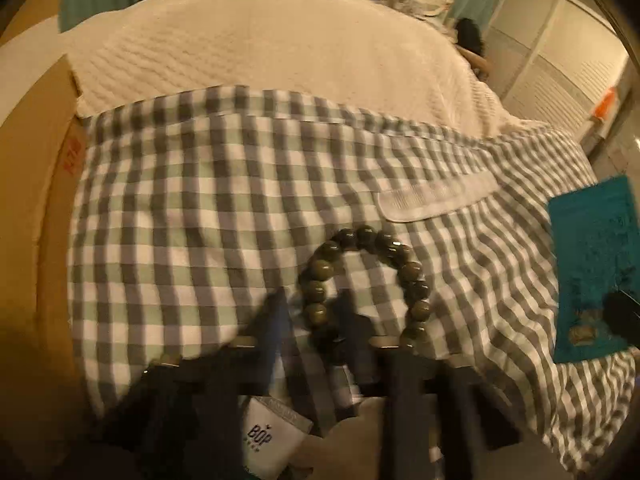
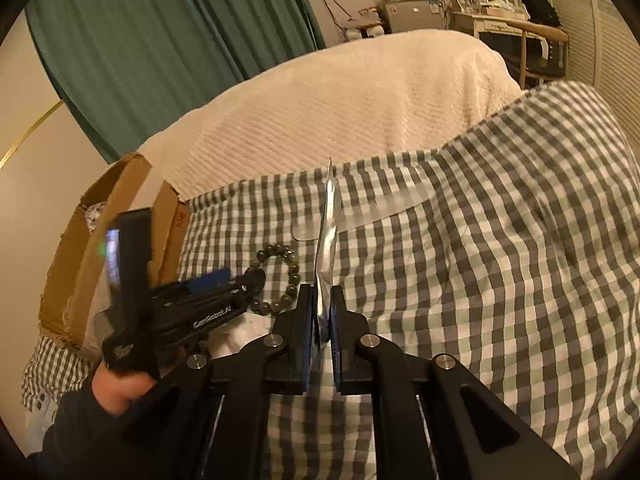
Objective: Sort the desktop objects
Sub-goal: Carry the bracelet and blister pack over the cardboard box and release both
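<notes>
A bracelet of dark green beads (image 1: pixel 412 272) lies on the checked cloth (image 1: pixel 180 200). My left gripper (image 1: pixel 312 304) is blurred, its two fingers closed on the bracelet's near left side with beads between them. The right wrist view shows the same gripper (image 2: pixel 252 280), held by a hand (image 2: pixel 116 384), with its tip at the bracelet (image 2: pixel 294 270). My right gripper (image 2: pixel 321 290) is shut on a flat teal packet (image 2: pixel 328 224), seen edge-on and silvery. In the left wrist view that packet (image 1: pixel 592 248) hangs at the right edge.
A pale comb (image 1: pixel 436 196) lies on the cloth just beyond the bracelet. An open cardboard box (image 2: pixel 100 240) stands at the cloth's left edge. A cream blanket (image 2: pixel 360 100) covers the bed behind. A white labelled item (image 1: pixel 272 436) sits under the left gripper.
</notes>
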